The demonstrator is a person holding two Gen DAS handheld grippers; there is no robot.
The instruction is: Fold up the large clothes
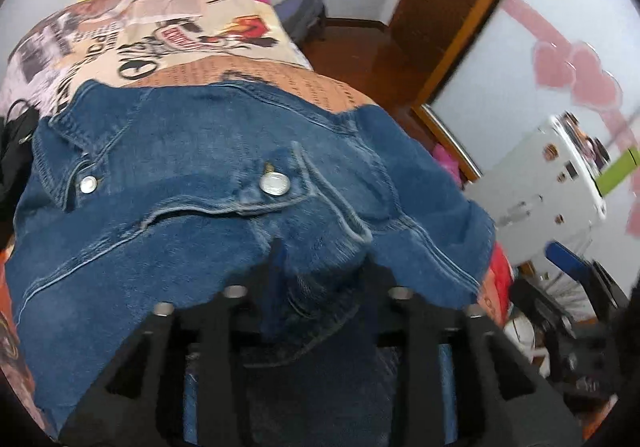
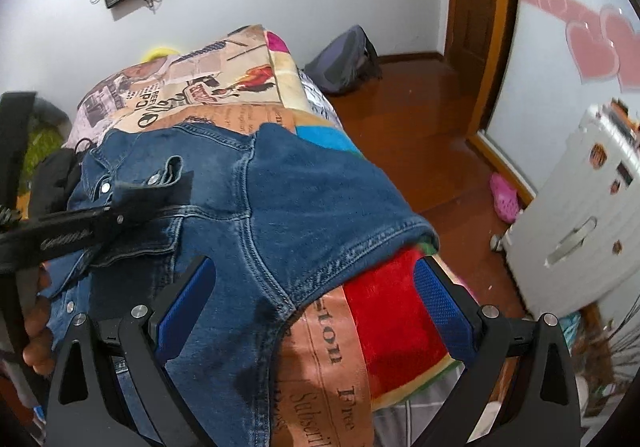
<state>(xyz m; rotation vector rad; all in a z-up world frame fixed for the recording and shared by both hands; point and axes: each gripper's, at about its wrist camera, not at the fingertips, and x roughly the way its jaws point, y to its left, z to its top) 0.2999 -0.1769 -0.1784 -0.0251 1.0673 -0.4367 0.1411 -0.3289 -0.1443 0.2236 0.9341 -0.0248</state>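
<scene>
A: Left claw (image 1: 320, 271) — black fingers part-way apart, a bunched fold of the blue denim jacket (image 1: 224, 175) between them. Whether the pads actually press the cloth cannot be told; the fold hides them.

B: Right claw (image 2: 312, 311) — blue-padded jaws spread wide, nothing held. It hangs over the jacket's hem corner, with the patchwork printed bedspread (image 2: 360, 331) showing between the pads.

A: Risk, as judged: if the left claw has only a loose hold, the heavy denim could slide out and the fold would fall open. Stiff seams tend to spring back.

B: Second risk: the right claw, closing here, could pinch bedspread along with the hem and drag the cover.

A: The jacket lies on the bed, across the near half of the bedspread, hem edge close to the bed's side above the brown wooden floor (image 2: 420, 151).

B: Look of it: mid-blue, faded seams, silver metal buttons (image 1: 274, 183), collar towards the far left, rumpled, partly doubled over.
</scene>
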